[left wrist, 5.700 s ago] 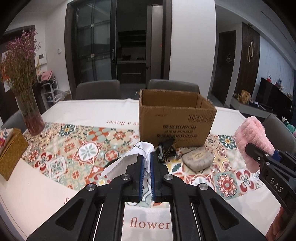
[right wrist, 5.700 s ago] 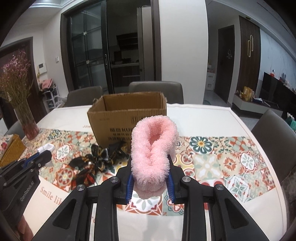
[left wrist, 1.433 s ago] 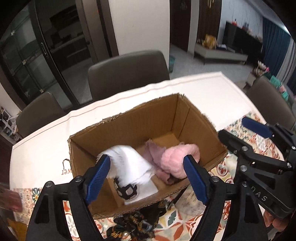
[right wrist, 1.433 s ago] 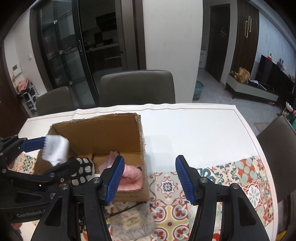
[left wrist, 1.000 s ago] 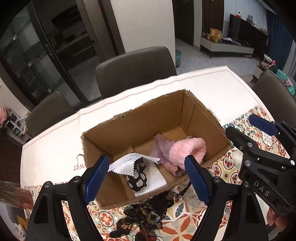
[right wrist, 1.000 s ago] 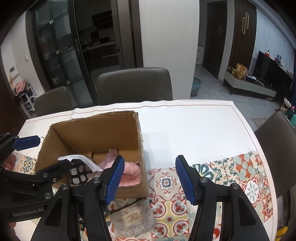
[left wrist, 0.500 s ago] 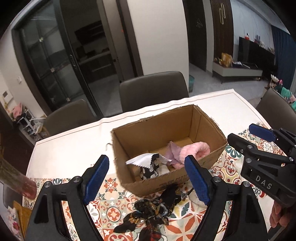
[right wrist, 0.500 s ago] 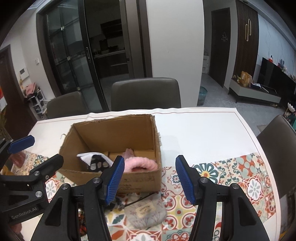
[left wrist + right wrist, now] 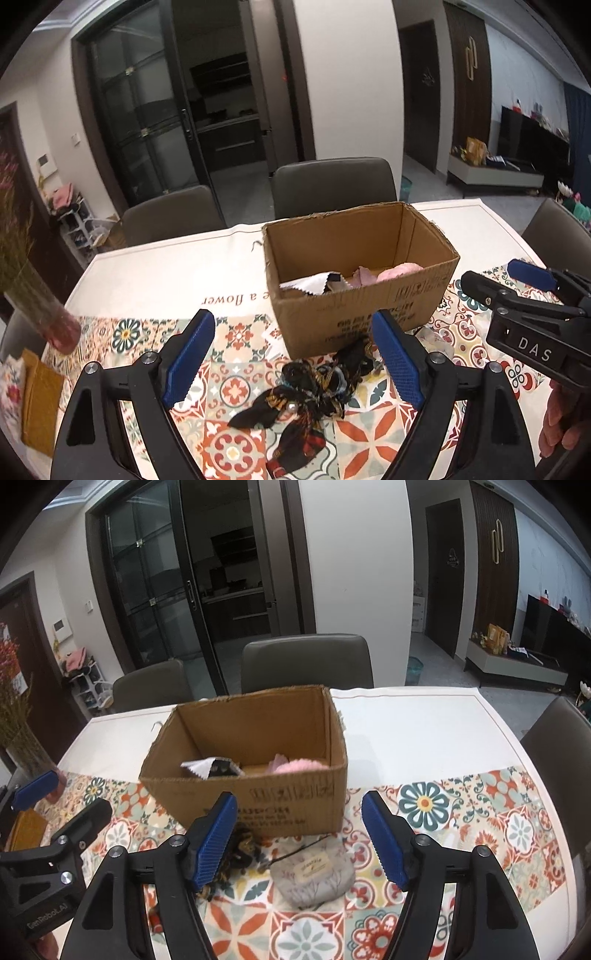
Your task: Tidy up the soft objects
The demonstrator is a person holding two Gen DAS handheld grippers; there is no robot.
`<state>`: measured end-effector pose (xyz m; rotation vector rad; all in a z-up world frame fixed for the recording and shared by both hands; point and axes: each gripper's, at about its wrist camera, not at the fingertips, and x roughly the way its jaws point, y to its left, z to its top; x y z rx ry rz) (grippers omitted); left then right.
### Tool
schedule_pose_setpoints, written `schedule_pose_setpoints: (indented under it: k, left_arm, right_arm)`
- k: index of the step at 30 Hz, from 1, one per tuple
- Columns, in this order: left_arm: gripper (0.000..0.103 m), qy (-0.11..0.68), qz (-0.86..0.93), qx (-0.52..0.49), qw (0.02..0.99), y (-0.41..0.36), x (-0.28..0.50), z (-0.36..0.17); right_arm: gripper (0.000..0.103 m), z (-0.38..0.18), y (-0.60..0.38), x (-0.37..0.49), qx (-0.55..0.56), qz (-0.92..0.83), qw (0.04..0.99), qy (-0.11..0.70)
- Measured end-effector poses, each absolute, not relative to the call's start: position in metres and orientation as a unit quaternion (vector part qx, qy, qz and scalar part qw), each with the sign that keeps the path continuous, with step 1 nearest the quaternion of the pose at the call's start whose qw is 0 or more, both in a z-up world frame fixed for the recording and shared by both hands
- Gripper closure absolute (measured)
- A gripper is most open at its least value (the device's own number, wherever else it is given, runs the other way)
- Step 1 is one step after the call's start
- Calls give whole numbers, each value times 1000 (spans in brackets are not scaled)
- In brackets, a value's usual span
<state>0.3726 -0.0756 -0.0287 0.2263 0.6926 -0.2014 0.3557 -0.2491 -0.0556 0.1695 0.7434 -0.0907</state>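
left gripper (image 9: pixel 293 356) fingers wide apart, holding nothing, above a dark patterned scarf (image 9: pixel 306 387) on the tiled tablecloth (image 9: pixel 236 391). cardboard box (image 9: pixel 258 775) holds white cloth (image 9: pixel 197 767) and pink fluffy item (image 9: pixel 299 765). grey pouch (image 9: pixel 314 875) lies before it. right gripper (image 9: pixel 299 840) fingers apart, empty.

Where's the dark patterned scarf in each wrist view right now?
Left wrist: dark patterned scarf lies low in the centre, on the tablecloth between the open left gripper's fingers, in front of the cardboard box.
Right wrist: scarf low, left of centre, mostly hidden behind the right gripper's left finger.
Shared landmark: the cardboard box, just behind the scarf in both views.
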Motion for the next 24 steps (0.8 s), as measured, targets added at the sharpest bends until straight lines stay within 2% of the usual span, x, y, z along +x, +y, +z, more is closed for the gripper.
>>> schedule_pose_setpoints:
  k: [4,7,15,17,24]
  left_arm:
    - [12,327,-89,98,936,-67,353,-33]
    - [10,316,-82,89,941,-62,340,-36]
    - [5,288,-81,84,950,-54,307,-51]
    - [5,281,-80,81,953,-51,300,-56]
    - [4,280,-78,63,955,-42,288,-71]
  right_arm:
    - [32,-60,-244,340,87,-39,930,356]
    - [27,-65,-240,330,81,-35,930,356]
    - [27,-77,-234,307,82,-34,931,354]
    - [21,-82,-235,302,93,-42,930,353]
    - [21,-101,-232,292,111,-46,923,364]
